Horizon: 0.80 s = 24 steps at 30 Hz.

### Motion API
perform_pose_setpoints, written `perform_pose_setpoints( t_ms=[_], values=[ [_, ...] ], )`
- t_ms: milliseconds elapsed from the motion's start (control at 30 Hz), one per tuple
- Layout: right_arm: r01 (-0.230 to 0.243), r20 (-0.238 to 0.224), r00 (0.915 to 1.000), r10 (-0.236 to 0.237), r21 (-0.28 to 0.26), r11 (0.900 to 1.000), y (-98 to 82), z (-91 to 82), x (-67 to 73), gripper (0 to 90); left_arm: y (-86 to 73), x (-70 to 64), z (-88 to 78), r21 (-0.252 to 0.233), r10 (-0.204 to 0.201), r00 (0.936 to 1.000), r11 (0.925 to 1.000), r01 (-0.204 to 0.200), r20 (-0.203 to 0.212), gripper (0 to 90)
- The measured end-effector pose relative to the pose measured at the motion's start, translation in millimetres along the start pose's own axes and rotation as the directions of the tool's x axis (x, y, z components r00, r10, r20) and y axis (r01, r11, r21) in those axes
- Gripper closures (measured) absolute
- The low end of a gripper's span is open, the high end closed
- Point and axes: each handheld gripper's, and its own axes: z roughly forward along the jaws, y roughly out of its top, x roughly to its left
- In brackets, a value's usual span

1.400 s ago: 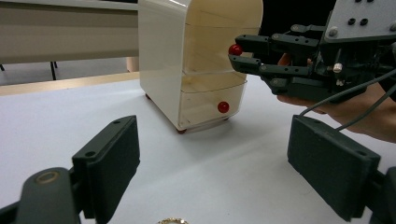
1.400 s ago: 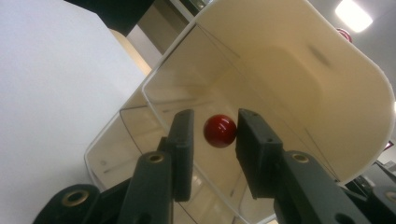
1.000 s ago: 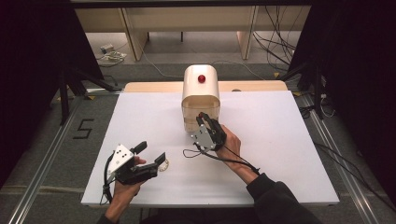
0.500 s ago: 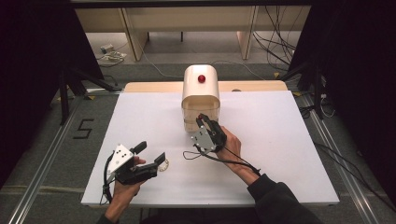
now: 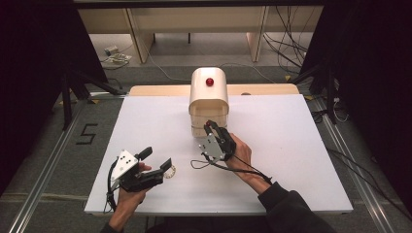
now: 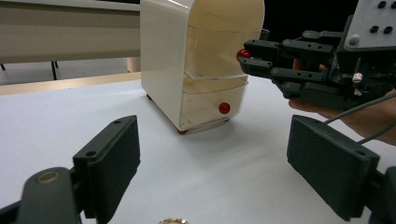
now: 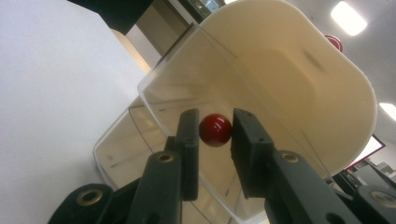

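Near the table's [image 5: 291, 145] front left, the left gripper [image 5: 158, 167] rests with jaws spread wide, a small ring [image 5: 169, 171] lying just beside them. Farther in, at the middle, the right gripper [image 7: 215, 133] is clenched on the red knob [image 7: 215, 129] of a clear drawer [image 7: 187, 88] in the cream cabinet [image 5: 209, 97], the drawer pulled partly out toward the person.

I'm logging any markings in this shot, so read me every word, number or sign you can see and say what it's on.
"5": in dark tape on the grey floor, left of the table.
No readable text on the drawer box, its red knobs, the left gripper or the right gripper.
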Motion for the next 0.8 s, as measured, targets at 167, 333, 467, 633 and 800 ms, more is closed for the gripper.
perform_pose_setpoints(
  t_ms=[167,333,467,633,800],
  values=[
    [-0.001,-0.006,1.0000,0.001,-0.001,1.000,0.3,-2.8,0.1,73.5,0.0,0.1,-0.1,0.000,-0.001,1.0000,1.0000,0.001,-0.001,16.5],
    [-0.004,-0.011,0.9999,0.004,0.001,1.000,0.7,-4.6,0.3,73.5,-0.1,0.1,0.1,0.000,-0.001,1.0000,1.0000,0.001,-0.001,16.5],
    [0.001,-0.014,0.9999,-0.001,0.000,1.000,0.7,-5.9,0.0,73.5,0.0,0.1,-0.1,-0.004,-0.006,1.0000,1.0000,0.006,-0.004,16.5],
    [-0.007,-0.015,0.9999,0.007,-0.002,1.000,1.0,-7.0,0.6,73.5,0.0,0.5,-0.2,-0.004,-0.009,0.9999,1.0000,0.009,-0.004,16.5],
    [-0.009,-0.018,0.9998,0.009,-0.003,1.000,1.0,-7.9,0.7,73.5,0.0,0.6,-0.2,-0.005,-0.010,0.9999,0.9999,0.010,-0.005,16.5]
  ],
)
